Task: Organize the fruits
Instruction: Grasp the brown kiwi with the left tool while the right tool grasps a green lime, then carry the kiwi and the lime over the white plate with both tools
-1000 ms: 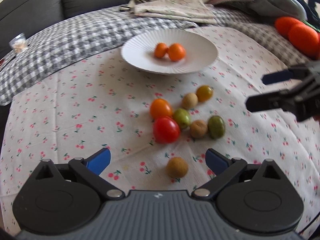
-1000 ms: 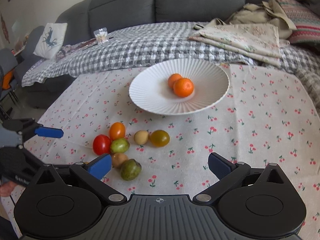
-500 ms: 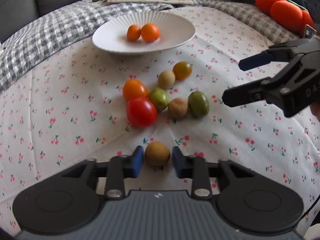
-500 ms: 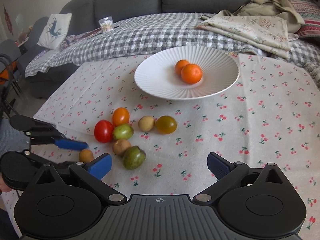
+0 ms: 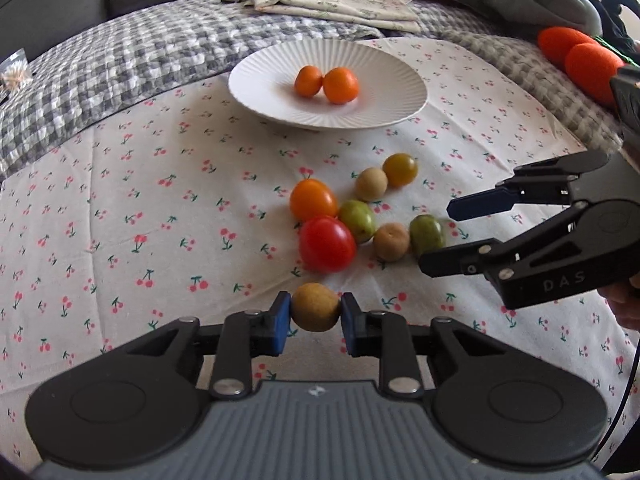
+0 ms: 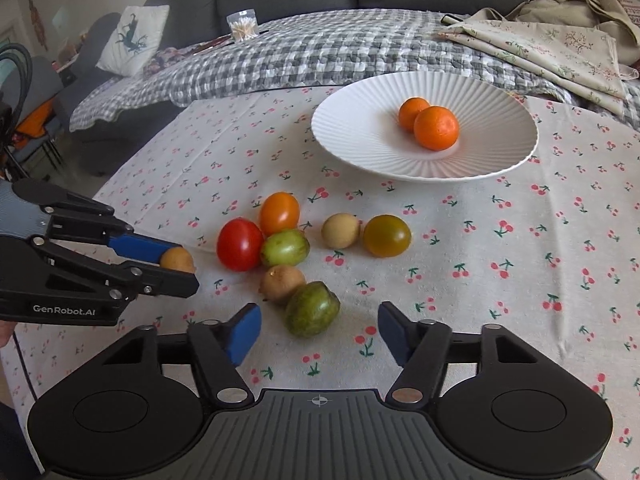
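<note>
Our left tongs pinch the tan fruit, seemingly for the plate at upper centre; right tongs gape before the green fruit.

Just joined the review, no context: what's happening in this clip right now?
A person with two handheld grippers is sorting fruit on a cherry-print tablecloth. The left gripper is shut on a small brown fruit. The right gripper is open, hovering near a green fruit at the edge of the loose cluster. The white plate holds two oranges; seven other fruits lie on the cloth.
</note>
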The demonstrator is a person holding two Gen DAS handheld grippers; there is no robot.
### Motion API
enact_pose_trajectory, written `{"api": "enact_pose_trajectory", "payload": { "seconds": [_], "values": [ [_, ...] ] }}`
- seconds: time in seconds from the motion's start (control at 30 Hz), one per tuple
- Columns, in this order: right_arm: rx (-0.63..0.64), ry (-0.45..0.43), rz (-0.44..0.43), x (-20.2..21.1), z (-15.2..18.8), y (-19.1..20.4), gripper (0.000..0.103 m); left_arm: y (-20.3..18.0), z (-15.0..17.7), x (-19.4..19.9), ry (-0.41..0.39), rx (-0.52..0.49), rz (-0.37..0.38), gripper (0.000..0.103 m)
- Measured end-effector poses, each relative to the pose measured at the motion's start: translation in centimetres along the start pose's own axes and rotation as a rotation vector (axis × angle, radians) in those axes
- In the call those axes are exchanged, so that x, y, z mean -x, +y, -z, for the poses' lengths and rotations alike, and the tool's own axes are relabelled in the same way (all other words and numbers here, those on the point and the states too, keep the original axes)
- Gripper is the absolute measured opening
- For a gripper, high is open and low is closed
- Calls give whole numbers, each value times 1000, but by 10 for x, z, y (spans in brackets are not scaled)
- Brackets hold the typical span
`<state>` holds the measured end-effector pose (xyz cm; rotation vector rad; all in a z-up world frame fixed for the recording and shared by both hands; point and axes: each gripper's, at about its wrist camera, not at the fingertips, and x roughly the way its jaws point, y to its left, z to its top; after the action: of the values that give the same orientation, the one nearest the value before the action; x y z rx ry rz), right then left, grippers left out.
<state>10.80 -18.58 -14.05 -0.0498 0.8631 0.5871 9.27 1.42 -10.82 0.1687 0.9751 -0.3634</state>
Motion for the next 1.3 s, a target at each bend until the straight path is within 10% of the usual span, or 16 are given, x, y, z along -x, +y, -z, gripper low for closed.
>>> {"api": "enact_pose_trajectory", "payload": {
  "seconds": [0.23,1.3],
  "values": [
    [43,17,-1,-10,-3,6,30,-5,2,-3,13,-20,3,25],
    [76,-31,18,29,-11,-21,30,0,-8,9,-47,-8,-2,25]
  ]
}}
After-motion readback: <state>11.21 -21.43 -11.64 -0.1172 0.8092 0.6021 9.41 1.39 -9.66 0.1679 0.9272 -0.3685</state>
